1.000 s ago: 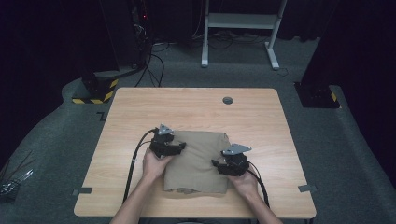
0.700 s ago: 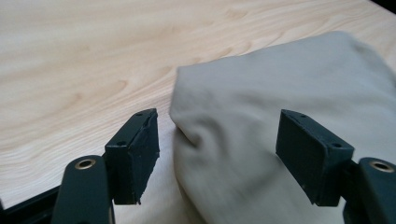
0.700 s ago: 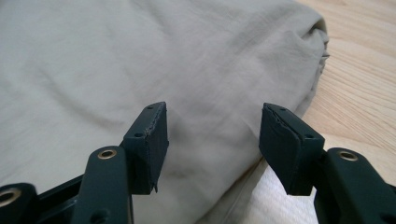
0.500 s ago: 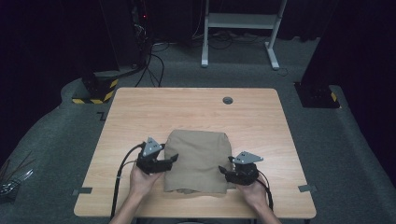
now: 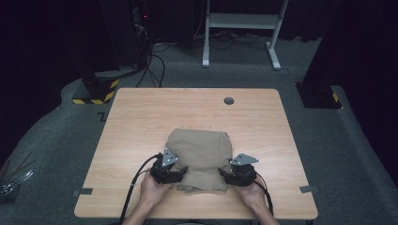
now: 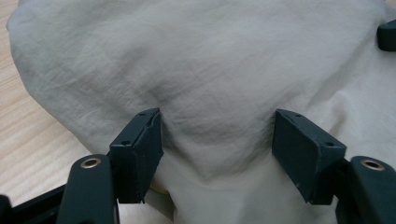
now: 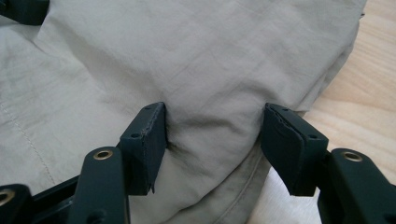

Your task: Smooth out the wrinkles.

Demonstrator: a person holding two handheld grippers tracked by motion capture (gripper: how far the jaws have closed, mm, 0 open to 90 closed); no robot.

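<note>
A folded beige cloth (image 5: 202,147) lies on the near middle of the wooden table (image 5: 141,117). My left gripper (image 5: 179,169) sits at the cloth's near left corner, and my right gripper (image 5: 225,174) at its near right corner. In the left gripper view the left gripper (image 6: 217,144) stands wide, its jaws straddling a raised ridge of cloth (image 6: 210,70); they have just closed in slightly. In the right gripper view the right gripper (image 7: 212,144) also stands wide, a bulge of the cloth (image 7: 187,60) between its jaws. Both grippers are open.
A round cable hole (image 5: 229,100) is in the table near the far edge. Grey tape strips (image 5: 82,192) mark the near corners. On the floor beyond stand a yellow-and-black striped base (image 5: 96,91) and a white frame (image 5: 244,23).
Both grippers have come back from on top of the cloth to its near edge. The left first swung out to the left, then in to the near left corner.
</note>
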